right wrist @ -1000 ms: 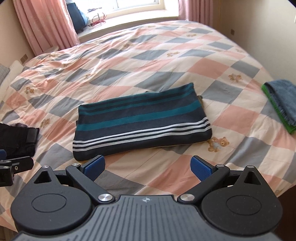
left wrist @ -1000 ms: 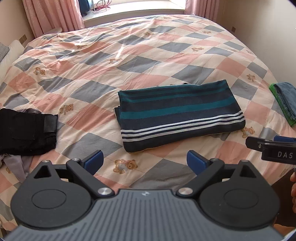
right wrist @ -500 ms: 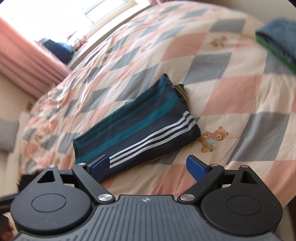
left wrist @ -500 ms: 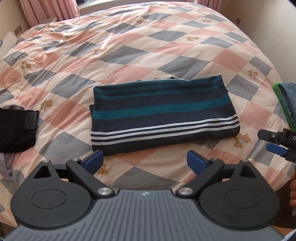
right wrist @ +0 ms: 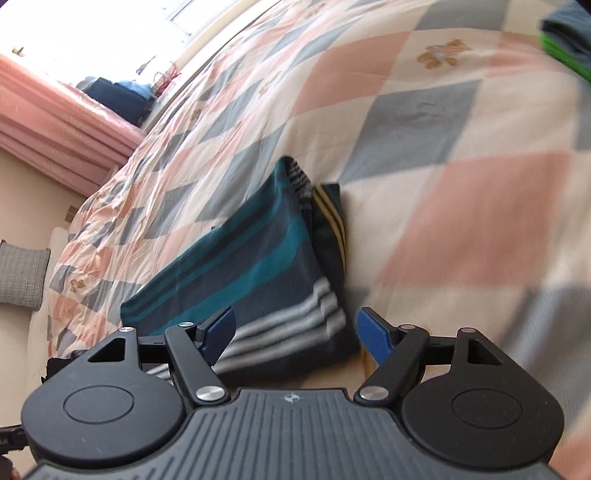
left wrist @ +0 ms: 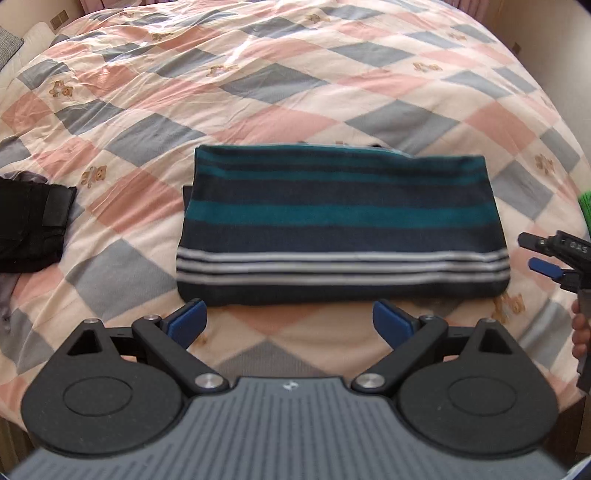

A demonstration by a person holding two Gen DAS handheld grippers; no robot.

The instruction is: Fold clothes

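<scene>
A folded striped garment (left wrist: 340, 225), navy with teal bands and white stripes, lies flat on the checked bedspread (left wrist: 280, 81). My left gripper (left wrist: 290, 323) is open and empty, just short of the garment's near edge. My right gripper (right wrist: 297, 332) is open and empty, rolled sideways, at the garment's (right wrist: 258, 273) right near corner, with its left finger over the white stripes. The right gripper also shows in the left wrist view (left wrist: 543, 254), beside the garment's right end.
A black garment (left wrist: 29, 229) lies at the bed's left edge. A green and blue folded pile (right wrist: 565, 33) sits at the right. A grey pillow (right wrist: 22, 275) and pink curtains (right wrist: 62, 125) are beyond the bed. The bed's near edge is below both grippers.
Both grippers have moved in toward the striped garment. The right gripper has rolled sideways and dropped to the garment's right corner. The garment has not moved.
</scene>
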